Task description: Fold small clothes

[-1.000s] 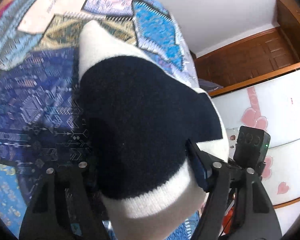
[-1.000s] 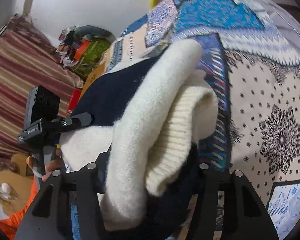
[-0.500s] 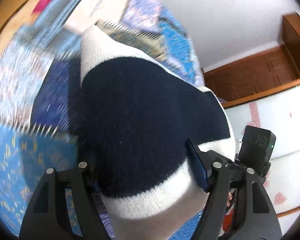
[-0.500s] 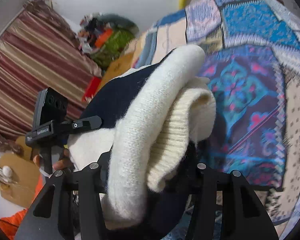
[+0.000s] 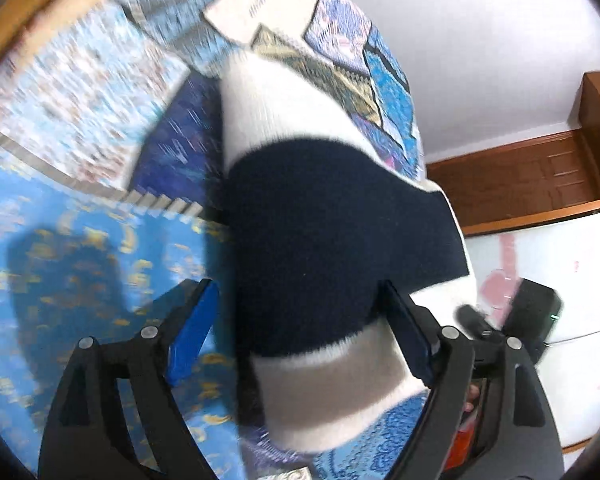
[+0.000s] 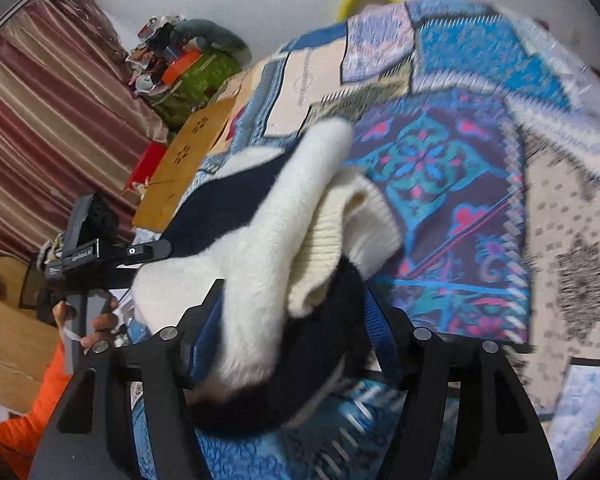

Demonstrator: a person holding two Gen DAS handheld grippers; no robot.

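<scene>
A: Both grippers opened since a second ago; left gripper (image 5: 300, 320) pads now clear of the sweater (image 5: 320, 248).

B: Right gripper (image 6: 288, 336) too, jaws opening to drop the folded bundle on the quilt (image 6: 440, 184).

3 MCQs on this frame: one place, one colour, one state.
1. Where is the folded sweater?
A. on a patchwork bedspread
B. on a bare wood floor
C. in a basket

2. Its colours?
A. red and grey
B. navy and cream
C. all green

3. Left gripper jaws?
A. clamped tight on the sweater
B. shut on nothing
C. apart, a gap beside the left pad

Key:
1 A, the bedspread lies under and around it.
2 B, a navy band between cream ends.
3 C, the jaws are opening and the left pad stands clear of the knit.
</scene>
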